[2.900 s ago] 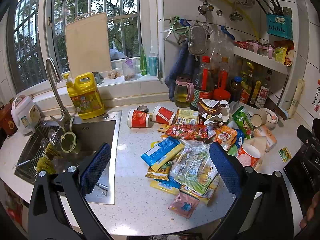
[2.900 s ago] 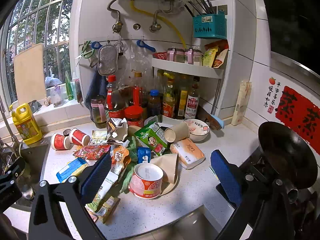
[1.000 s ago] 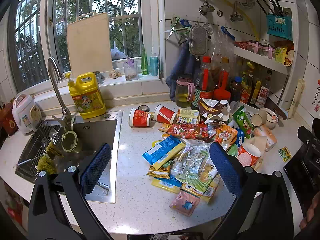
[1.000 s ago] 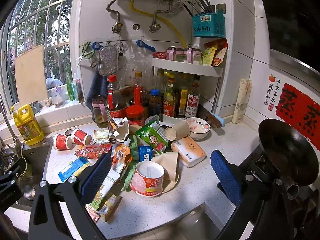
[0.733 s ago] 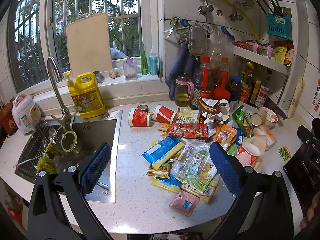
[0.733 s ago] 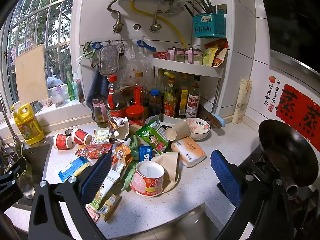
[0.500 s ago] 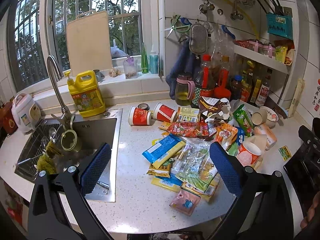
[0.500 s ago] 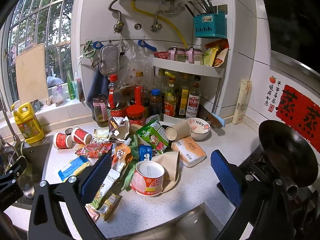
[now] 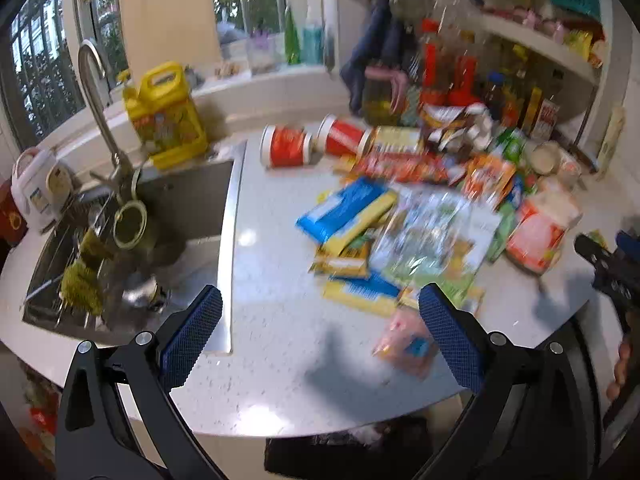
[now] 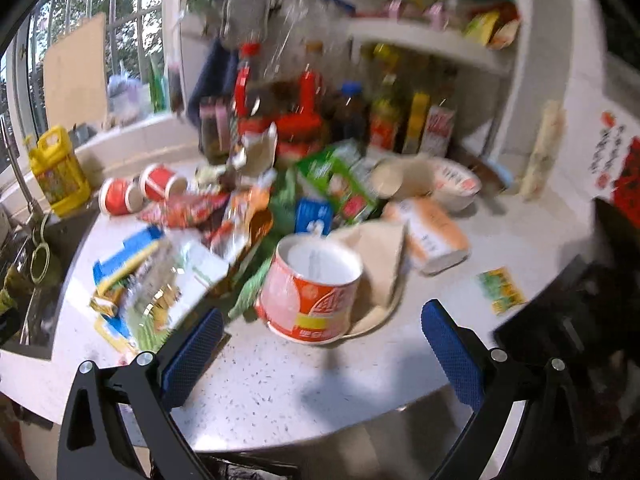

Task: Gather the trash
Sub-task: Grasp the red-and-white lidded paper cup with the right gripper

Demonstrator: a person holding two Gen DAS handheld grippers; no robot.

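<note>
Both claws gape wide with nothing between their blue pads: the left gripper (image 9: 320,338) hangs over bare white countertop (image 9: 280,344) at the near edge, and the right gripper (image 10: 322,350) hangs just short of the big red noodle tub (image 10: 310,290). Against the frames from half a second ago, both views have dropped closer to the counter and gone blurred, so the litter fills more of each picture; the trash itself lies where it did.

Largest first: one steel sink (image 9: 132,248) sits left of the pile, with one tap (image 9: 100,108) and one yellow detergent jug (image 9: 166,116) behind it. One heap of trash (image 9: 416,216) covers the middle and right of the counter. In it, the right wrist view shows one upright red noodle tub resting on a shallow plate (image 10: 380,308) with brown paper (image 10: 378,248) against it, one orange-and-white tissue pack (image 10: 430,236) just beside that, and one green carton (image 10: 338,184) behind. Two red paper cups (image 9: 314,144) lie on their sides, near each other, at the back left of the heap. One blue-and-yellow packet (image 9: 346,212) lies at its left edge, touching a clear wrapper (image 9: 432,244). One pink sachet (image 9: 408,346) lies nearest the left claw, partly behind its right pad. One small green-and-yellow sachet (image 10: 500,290) lies apart, on the right. Smaller wrappers are too blurred to count.
</note>
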